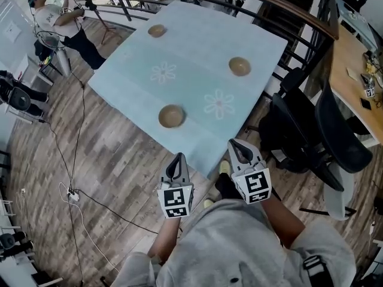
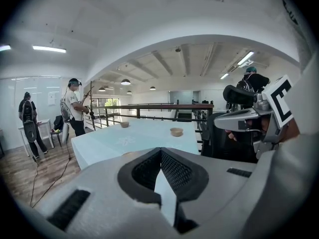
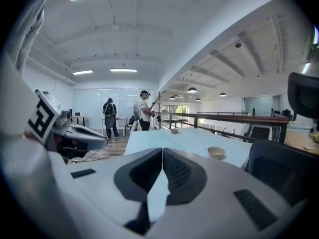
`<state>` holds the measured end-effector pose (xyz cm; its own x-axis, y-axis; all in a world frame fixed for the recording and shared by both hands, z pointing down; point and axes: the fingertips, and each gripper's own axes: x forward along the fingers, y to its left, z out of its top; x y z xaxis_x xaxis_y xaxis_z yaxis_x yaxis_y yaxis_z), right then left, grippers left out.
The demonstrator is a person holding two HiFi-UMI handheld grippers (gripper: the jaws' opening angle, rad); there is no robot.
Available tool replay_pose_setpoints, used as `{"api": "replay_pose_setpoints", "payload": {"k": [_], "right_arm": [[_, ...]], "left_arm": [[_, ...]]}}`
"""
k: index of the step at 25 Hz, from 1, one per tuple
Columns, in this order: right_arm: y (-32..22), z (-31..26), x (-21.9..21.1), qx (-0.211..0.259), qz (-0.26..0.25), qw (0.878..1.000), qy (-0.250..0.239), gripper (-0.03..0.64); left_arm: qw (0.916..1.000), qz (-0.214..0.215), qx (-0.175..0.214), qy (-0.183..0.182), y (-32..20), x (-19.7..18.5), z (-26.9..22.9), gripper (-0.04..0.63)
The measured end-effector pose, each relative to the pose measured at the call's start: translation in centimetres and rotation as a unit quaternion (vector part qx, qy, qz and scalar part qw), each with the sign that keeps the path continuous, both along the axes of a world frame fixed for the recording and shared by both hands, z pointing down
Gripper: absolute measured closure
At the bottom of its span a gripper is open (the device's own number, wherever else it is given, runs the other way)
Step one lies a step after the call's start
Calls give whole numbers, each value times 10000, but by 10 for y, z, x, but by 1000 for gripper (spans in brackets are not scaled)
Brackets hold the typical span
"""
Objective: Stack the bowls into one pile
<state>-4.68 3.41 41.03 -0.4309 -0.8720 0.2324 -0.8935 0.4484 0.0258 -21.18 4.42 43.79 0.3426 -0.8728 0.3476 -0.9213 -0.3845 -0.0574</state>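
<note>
Left gripper (image 1: 178, 159), right gripper (image 1: 235, 144) — jaws together, empty (short of the table (image 1: 197, 46)); near bowl (image 1: 171, 116), right bowl (image 1: 239, 66), far bowl (image 1: 157, 30) well apart.

A smooth, matt pale-blue cloth covers the table (image 1: 197, 52). The near bowl (image 1: 171, 116), right bowl (image 1: 239, 66) and far bowl (image 1: 157, 30) look like matt tan wood. The floor (image 1: 102, 154) is grey-brown wood-look plank with a slight sheen. The left gripper (image 1: 178, 158) and right gripper (image 1: 239, 146) have matt grey plastic shells and black, finely gridded pads (image 2: 177, 171). The handrail (image 1: 305, 9) looks like glossy brown wood.
</note>
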Motion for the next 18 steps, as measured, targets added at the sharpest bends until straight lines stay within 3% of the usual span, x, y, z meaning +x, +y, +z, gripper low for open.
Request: {"api": "replay_pose_setpoints", "payload": {"k": [18], "right_arm": [[-106,6,35,-221,-191,9988,-387,589]], "left_arm": [[9982,-356,-333,-357,-93,16,4,577]]}}
